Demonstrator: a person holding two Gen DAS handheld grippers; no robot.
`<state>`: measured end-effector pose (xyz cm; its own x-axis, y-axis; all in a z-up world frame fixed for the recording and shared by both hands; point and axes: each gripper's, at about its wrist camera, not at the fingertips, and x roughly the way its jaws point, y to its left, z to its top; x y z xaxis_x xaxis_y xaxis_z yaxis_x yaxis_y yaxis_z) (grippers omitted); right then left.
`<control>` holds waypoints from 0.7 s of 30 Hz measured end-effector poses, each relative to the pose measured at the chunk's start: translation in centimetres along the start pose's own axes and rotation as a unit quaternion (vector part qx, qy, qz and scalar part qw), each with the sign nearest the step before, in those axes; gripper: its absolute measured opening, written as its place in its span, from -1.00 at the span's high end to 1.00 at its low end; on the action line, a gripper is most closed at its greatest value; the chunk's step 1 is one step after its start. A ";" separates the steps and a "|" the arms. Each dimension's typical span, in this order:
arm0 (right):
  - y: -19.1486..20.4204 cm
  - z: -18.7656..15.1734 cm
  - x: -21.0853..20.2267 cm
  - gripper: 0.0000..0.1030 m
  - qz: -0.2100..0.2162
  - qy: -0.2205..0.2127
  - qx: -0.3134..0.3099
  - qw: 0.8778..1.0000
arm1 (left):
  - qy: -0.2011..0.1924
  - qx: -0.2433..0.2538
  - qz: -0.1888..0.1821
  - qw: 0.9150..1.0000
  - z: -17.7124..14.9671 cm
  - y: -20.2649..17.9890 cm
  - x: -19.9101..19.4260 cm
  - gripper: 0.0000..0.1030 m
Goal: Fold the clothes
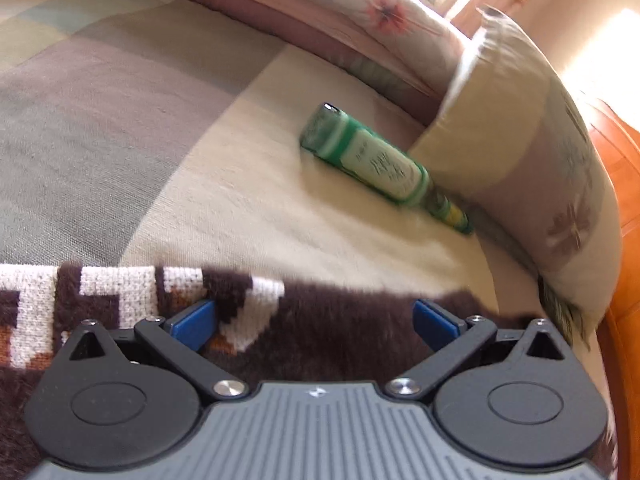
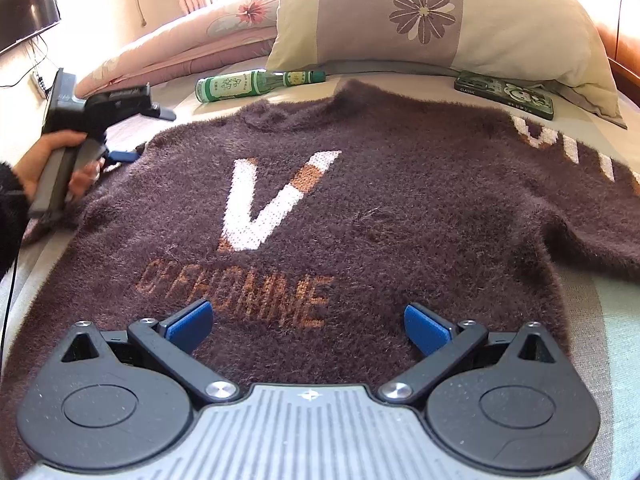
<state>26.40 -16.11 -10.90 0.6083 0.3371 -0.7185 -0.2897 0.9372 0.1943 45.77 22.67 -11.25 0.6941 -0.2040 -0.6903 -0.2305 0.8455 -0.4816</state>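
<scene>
The landmark throughout is the fuzzy dark-brown knitted sweater with a white V and orange lettering (image 2: 320, 200), which lies spread flat, front up, on the patchwork bedspread of beige, grey and green squares (image 1: 120, 120). Its flat, opened-out lay suits a fold that seems not yet begun: no edge is turned over.

Nearest, the right gripper with blue finger pads (image 2: 308, 326) hangs over the sweater's hem end, just below the orange lettering. Its jaws are spread wide with nothing between them, probably poised to come down on the hem.

At the sweater's left shoulder side, the left gripper (image 1: 314, 326) sits above the patterned sleeve, where white knitted blocks show. Its jaws are likewise released and empty. A hand (image 2: 52, 164) holds its grey handle, set low at the sleeve's edge, likely so the fingers can pinch the sleeve and carry it inward.

On the opposite side, the right sleeve trails outward over the bedspread, unfolded.

Just beyond the collar lies a green glass bottle with a pale label (image 2: 256, 82), on its side. Beyond the right shoulder rests a dark green flat phone case (image 2: 504, 94). Both are close enough to catch fabric during a fold.

Farthest behind the sweater, a cream flowered pillow (image 2: 440, 16) leans up, with a pink quilt (image 2: 180, 48) beside it.
</scene>
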 end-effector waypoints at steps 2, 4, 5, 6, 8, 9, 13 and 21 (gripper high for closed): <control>0.0 0.0 0.0 -1.00 -0.001 0.001 -0.002 1.000 | 0.011 -0.008 0.010 1.000 0.4 -0.6 -0.5 -0.98; -0.1 0.0 -0.2 -1.00 0.001 0.000 0.000 1.000 | 0.013 -0.006 0.002 1.000 0.2 -0.7 -2.0 -0.98; -0.1 0.0 -0.3 -1.00 0.003 0.000 0.001 1.000 | 0.007 -0.002 -0.004 1.000 0.0 -0.6 -3.1 -0.98; -0.2 0.0 -0.4 -1.00 0.004 0.000 0.004 1.000 | 0.001 0.005 -0.006 1.000 -0.3 -0.4 -4.3 -0.98; -0.3 0.0 -0.5 -1.00 0.007 0.000 0.008 1.000 | -0.007 0.008 0.005 1.000 -1.1 0.7 -6.5 -0.98; -0.3 0.0 -0.6 -1.00 0.009 -0.001 0.009 1.000 | -0.006 0.001 0.006 1.000 -1.6 1.6 -7.3 -0.98; -0.1 -0.1 -0.7 -1.00 0.013 -0.001 0.008 1.000 | -0.012 -0.040 -0.001 0.999 -3.9 5.8 -9.7 -0.98; -0.1 -0.1 -0.4 -1.00 0.009 0.002 0.006 1.000 | -0.032 -0.094 0.037 0.994 -5.6 11.5 -13.7 -0.98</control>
<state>26.07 -16.32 -10.67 0.6000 0.3541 -0.7174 -0.2913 0.9318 0.2163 29.79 32.41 -10.40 0.7108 -0.1077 -0.6951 -0.4023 0.7485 -0.5273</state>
